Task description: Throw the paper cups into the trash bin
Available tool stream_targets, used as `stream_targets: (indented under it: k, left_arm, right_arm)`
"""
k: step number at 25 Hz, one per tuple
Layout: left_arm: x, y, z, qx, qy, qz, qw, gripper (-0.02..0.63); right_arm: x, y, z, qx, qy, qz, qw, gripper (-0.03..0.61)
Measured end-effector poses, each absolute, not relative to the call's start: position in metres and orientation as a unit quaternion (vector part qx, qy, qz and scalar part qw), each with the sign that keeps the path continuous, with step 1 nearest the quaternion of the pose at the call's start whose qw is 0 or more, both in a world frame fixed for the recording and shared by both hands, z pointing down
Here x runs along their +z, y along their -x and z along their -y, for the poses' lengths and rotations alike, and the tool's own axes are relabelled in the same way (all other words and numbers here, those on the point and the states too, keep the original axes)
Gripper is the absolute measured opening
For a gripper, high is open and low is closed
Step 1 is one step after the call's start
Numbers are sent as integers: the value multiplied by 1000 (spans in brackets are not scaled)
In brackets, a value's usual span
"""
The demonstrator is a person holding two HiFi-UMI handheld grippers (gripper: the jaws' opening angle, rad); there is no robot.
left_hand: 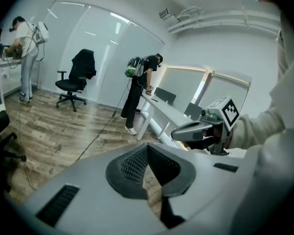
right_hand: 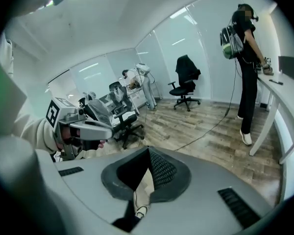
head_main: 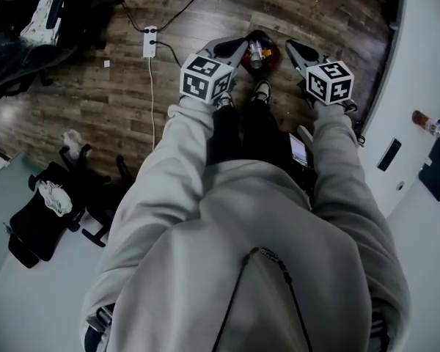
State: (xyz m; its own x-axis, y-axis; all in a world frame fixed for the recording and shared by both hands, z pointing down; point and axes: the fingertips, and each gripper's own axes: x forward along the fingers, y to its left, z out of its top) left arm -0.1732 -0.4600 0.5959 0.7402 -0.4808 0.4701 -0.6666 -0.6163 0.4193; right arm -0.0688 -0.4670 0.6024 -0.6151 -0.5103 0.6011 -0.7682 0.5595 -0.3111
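In the head view I look down past grey hoodie sleeves at a dark trash bin (head_main: 268,53) with a red liner on the wooden floor. Something pale lies inside it; I cannot make out a paper cup. My left gripper (head_main: 236,48) is held up at the bin's left and my right gripper (head_main: 295,49) at its right, both well above the floor. In the left gripper view the left gripper (left_hand: 147,148) has its jaws closed together with nothing between them. The right gripper view shows the right gripper (right_hand: 148,152) the same way, shut and empty.
A white power strip (head_main: 149,41) and its cable lie on the floor at the left. Black office chairs (head_main: 66,196) stand at the lower left. A white desk (head_main: 418,72) runs along the right. Another person (left_hand: 142,89) bends over a desk in the room.
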Motion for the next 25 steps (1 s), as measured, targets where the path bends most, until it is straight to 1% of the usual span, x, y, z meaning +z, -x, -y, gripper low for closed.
stream_targets:
  k: [5,10,14,20,23,25]
  left_arm:
    - [493,179,497,110,-914,324,217,3]
    - [382,169,542,62,-936,326,120,3]
    - [292,171,544,13,-947,315,53,3]
    - [220,168,522,-3,-953,304,-14,3]
    - [201,166,520,-4,-952,304,-29,3]
    - [195,163,516,-3,-953,301,-36,3]
  right_arm:
    - [495,78,500,226,-388,877,169,20]
    - [375,79,525,120,-403,899,125,20]
    - [282,69,528,64,-432,896,85,20]
    - [209,64,508,6,-456,888,62,20]
    - [193,61,506,-21,-472,878,81,18]
    - [185,58,502,-20,-474,877,73,18]
